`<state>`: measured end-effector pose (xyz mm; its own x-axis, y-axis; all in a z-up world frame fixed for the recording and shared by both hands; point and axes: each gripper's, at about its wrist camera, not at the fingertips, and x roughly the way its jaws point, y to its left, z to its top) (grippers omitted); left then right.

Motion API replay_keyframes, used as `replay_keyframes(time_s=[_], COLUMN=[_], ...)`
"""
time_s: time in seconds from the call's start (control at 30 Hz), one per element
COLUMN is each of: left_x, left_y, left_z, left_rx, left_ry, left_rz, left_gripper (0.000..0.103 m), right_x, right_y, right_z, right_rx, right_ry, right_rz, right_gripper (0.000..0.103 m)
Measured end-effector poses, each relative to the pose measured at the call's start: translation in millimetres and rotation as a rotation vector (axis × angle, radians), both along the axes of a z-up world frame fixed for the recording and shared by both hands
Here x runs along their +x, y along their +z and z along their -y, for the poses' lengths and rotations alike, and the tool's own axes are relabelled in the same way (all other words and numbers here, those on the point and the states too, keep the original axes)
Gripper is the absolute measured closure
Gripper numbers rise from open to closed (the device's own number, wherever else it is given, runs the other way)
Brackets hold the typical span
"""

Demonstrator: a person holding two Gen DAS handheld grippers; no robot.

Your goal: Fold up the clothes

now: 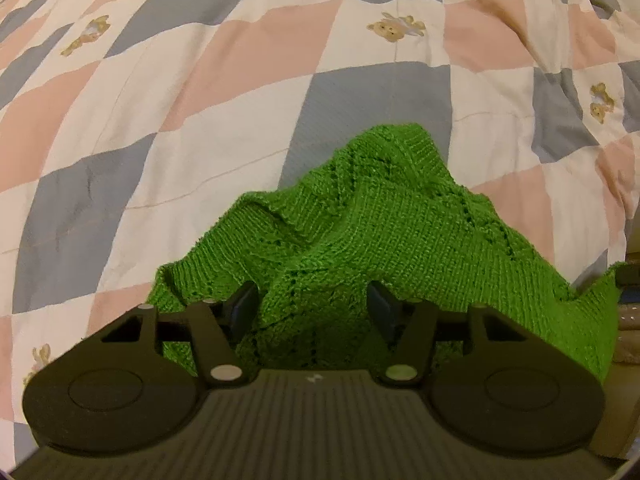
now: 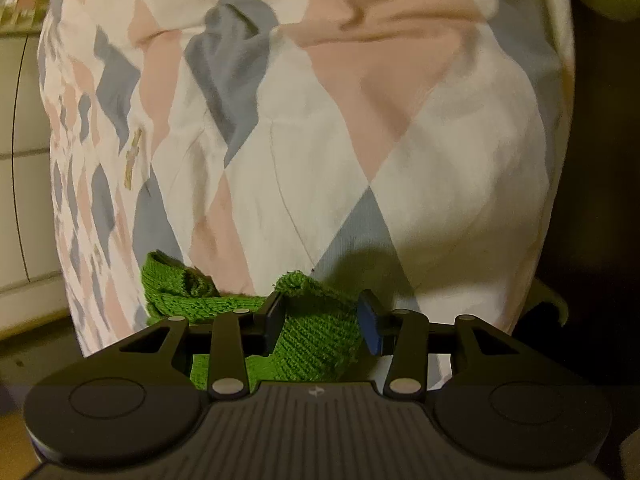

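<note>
A bright green knitted garment lies bunched on a checked bed quilt. In the left wrist view my left gripper has its jaws around a fold of the knit, which fills the gap between the fingers and drapes forward and to the right. In the right wrist view my right gripper is closed on another edge of the same green garment, held at the near edge of the quilt. A further piece of the knit trails to the left.
The quilt has pink, grey-blue and white squares with small teddy bear prints. In the right wrist view a pale cabinet stands at the left beyond the bed edge, and dark space lies at the right.
</note>
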<state>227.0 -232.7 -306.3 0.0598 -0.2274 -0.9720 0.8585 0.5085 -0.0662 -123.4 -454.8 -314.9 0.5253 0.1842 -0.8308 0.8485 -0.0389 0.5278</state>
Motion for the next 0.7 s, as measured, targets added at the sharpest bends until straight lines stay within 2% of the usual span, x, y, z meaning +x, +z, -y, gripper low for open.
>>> replay_keyframes(time_s=[0.13,0.23,0.37,0.47,0.53,0.57,0.7], left_x=[-2.9,-3.9,-6.6,-9.5,-13.8,-17.7,-34.6], left_y=[-3.0,-4.2,-5.8,-5.6,-4.4,-2.8,10.2], left_z=[-2.8,-4.0,-3.3,-3.9,-6.7,-9.9,-32.0], left_rx=[0.004,0.003,0.006,0.002,-0.002,-0.004,-0.030], left_ry=[0.002,0.011,0.007,0.001,-0.003,-0.006,0.007], left_rz=[0.003,0.001,0.005,-0.002,-0.010,-0.006,-0.009], left_gripper=[0.049,0.049,0.049,0.059,0.086,0.095,0.097], right_x=[23.9,35.6,37.3,34.9,34.6,34.4,33.9], right_y=[14.3,21.1,21.2,22.3,22.7,22.8,26.6], right_z=[-1.5,-6.3,-7.7,-8.1,-9.0,-9.6,-13.0], right_rx=[-0.164,-0.239,-0.248,-0.253,-0.255,-0.256,-0.269], right_ry=[0.221,0.328,0.349,0.359,0.364,0.369,0.412], right_rz=[-0.044,-0.069,-0.073,-0.074,-0.073,-0.073,-0.054], right_gripper=[0.059,0.059,0.059,0.058,0.057,0.057,0.056])
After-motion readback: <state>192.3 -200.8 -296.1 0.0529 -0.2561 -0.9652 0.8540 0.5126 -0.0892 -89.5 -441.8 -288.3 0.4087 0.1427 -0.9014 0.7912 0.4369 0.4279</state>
